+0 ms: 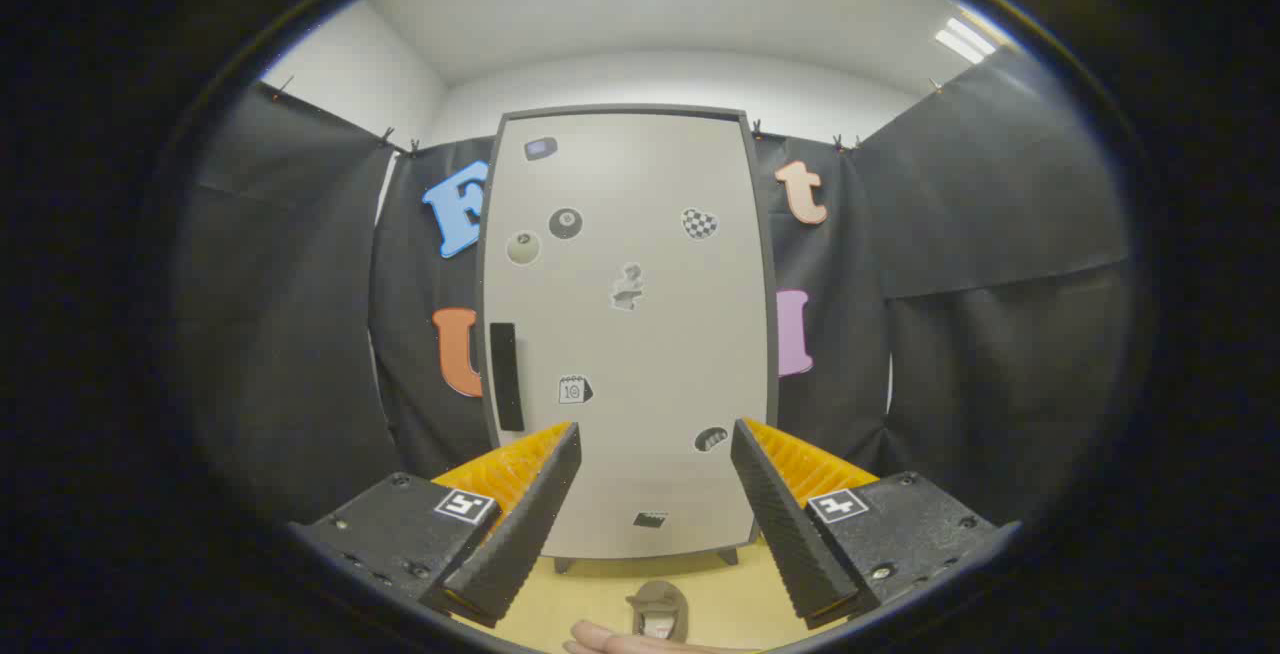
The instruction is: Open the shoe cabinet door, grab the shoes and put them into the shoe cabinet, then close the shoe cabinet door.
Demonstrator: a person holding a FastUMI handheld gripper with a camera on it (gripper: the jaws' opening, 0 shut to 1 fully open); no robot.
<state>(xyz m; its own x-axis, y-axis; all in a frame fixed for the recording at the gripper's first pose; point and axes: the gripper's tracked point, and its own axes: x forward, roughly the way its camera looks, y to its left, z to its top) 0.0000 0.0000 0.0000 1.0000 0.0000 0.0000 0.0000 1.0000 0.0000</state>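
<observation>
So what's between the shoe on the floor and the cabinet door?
Bare floor, seen in the gripper view. The shoe lies apart from the shut cabinet door, and the open tool holds nothing.

Hand-held gripper (655, 444): two wedge-shaped fingers (520, 524) with ribbed inner faces, set apart with nothing between them; each sits on a dark block housing with visible screws; a small square black-and-white marker tag is fixed on each housing.

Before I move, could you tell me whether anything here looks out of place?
Nothing stands out: the cabinet door is shut and straight, one shoe sits on the floor before it, and the gripper is open.
</observation>
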